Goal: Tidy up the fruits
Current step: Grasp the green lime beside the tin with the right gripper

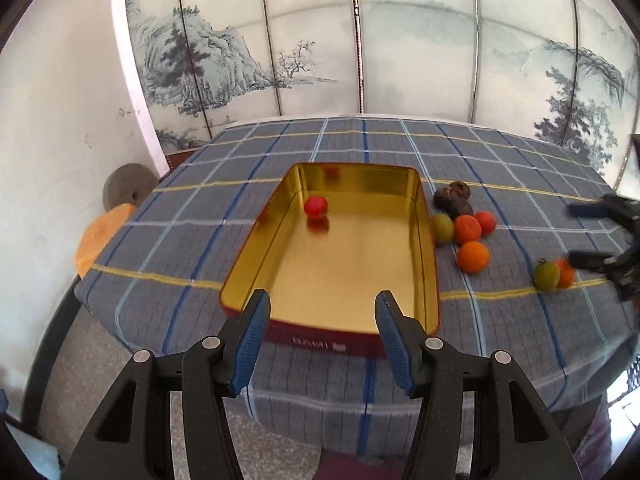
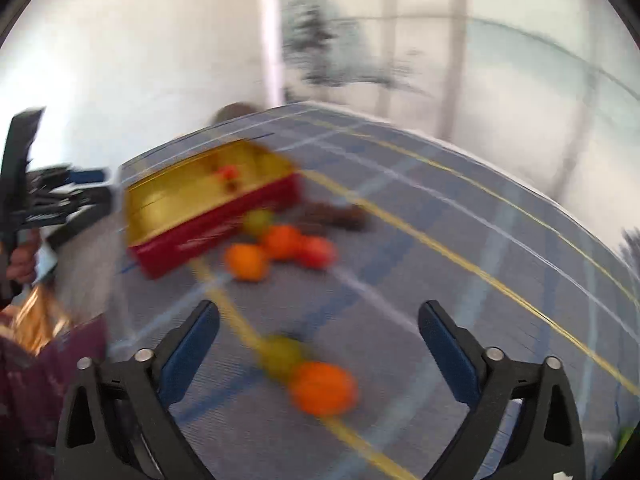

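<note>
While one red fruit is already lying inside the gold-lined tin, toward its far left corner, the rest of the fruit is still sitting outside on the checked cloth of the desk. By this evidence the task is judged to be at an early stage: one item is placed and roughly nine are remaining.

Counted from the left wrist view, the following are lying outside the tin:
- a cluster just beside the tin's right wall, comprising what are appearing to be three dark brown fruits, one green fruit, two orange fruits and one red fruit;
- a separate pair nearer the right edge of the desk, comprising one green fruit with a stem touching one orange fruit.

The count of dark fruits is uncertain, as they are overlapping one another.

The left gripper is hovering at the near end of the tin, with its jaws spread and holding nothing. The right gripper is positioned over the separate pair, with its jaws spread wide around that pair and not touching either fruit. The right wrist view is blurring with motion, so fine contact there is not being confirmed.
</note>
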{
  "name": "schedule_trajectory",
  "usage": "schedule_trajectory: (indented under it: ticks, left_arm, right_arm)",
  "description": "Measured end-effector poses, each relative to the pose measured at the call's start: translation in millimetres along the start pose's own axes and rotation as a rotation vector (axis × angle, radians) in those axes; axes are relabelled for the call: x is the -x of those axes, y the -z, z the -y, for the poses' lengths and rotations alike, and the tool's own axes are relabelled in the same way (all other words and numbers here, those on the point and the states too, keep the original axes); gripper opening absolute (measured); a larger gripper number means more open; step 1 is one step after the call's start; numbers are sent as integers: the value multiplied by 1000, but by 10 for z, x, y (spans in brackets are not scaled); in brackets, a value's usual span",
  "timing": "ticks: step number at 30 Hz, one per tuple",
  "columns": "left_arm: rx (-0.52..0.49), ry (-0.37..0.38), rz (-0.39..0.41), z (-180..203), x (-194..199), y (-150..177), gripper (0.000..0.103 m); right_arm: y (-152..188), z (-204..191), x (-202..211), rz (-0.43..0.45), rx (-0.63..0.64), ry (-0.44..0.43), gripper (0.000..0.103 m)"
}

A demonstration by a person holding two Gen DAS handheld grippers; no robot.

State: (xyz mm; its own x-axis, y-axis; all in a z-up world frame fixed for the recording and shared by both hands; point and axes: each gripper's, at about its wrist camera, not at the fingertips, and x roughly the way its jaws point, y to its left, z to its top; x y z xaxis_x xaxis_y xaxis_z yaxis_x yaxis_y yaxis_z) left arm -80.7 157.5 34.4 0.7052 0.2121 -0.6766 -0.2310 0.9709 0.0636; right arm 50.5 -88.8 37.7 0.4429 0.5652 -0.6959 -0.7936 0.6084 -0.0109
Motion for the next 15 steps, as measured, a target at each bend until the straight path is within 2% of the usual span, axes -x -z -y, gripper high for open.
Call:
schedule_trajectory:
  ticks: [2, 3, 5, 12, 15]
  left_arm:
    - [3, 13, -2, -16, 33, 26, 56]
    - [-1, 14, 1, -15, 53, 40, 56]
    - [-5, 28, 0, -21, 62, 53, 56]
    - [21, 88, -40, -17, -2, 127, 56]
    - [18, 97, -31, -14, 34, 136, 56]
  right_arm:
    - [-21, -203, -191, -38, 13, -36, 68]
    - [-13, -243, -243, -37, 6, -42, 66]
    - [3, -254, -329, -37, -26, -65, 66]
    - [-182, -274, -577, -105, -43, -67, 66]
    - [-239, -280, -679, -114, -55, -64, 66]
